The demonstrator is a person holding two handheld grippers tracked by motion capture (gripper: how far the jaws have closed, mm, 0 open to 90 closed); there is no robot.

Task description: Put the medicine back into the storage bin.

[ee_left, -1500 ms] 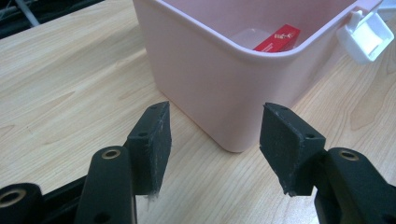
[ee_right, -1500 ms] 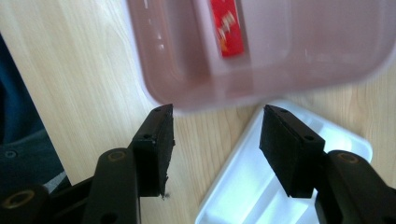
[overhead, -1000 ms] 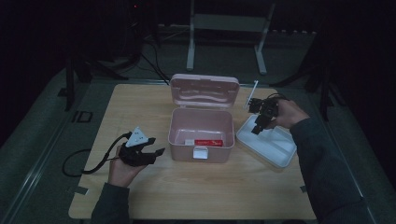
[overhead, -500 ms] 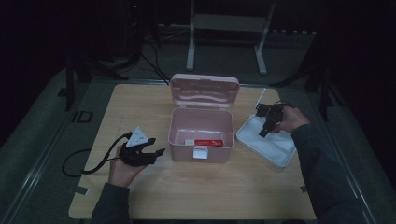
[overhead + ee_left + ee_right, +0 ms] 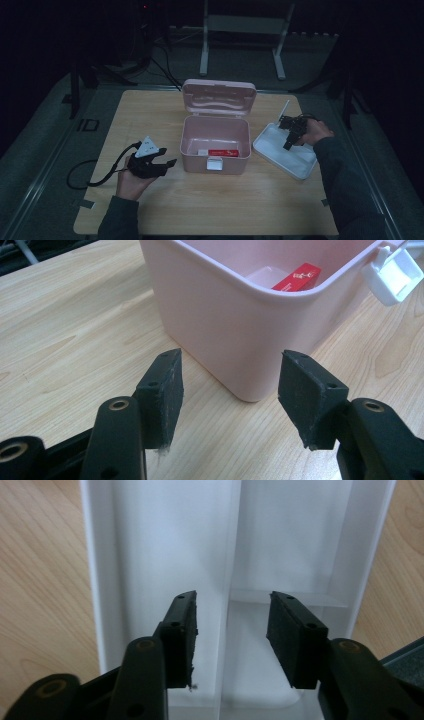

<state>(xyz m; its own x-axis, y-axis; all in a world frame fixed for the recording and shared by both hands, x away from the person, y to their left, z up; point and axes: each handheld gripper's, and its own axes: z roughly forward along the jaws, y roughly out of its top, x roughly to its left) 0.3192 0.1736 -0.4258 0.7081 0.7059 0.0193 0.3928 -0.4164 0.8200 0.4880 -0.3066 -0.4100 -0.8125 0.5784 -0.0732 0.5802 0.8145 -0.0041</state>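
While lid stands open, pink box (image 5: 215,145) holding red packet (image 5: 297,278), white tray (image 5: 285,151) beside

We see the open box (image 5: 215,145) mid-worktop (image 5: 210,210), a packet (image 5: 225,152) inside it, the tray (image 5: 280,155) lying to its right.

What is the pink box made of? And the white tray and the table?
The pink box looks like smooth moulded plastic: rounded corners, soft sheen. The white tray seems glossy plastic too, with thin moulded dividers. The table shows pale wood grain, though it may be a printed laminate.
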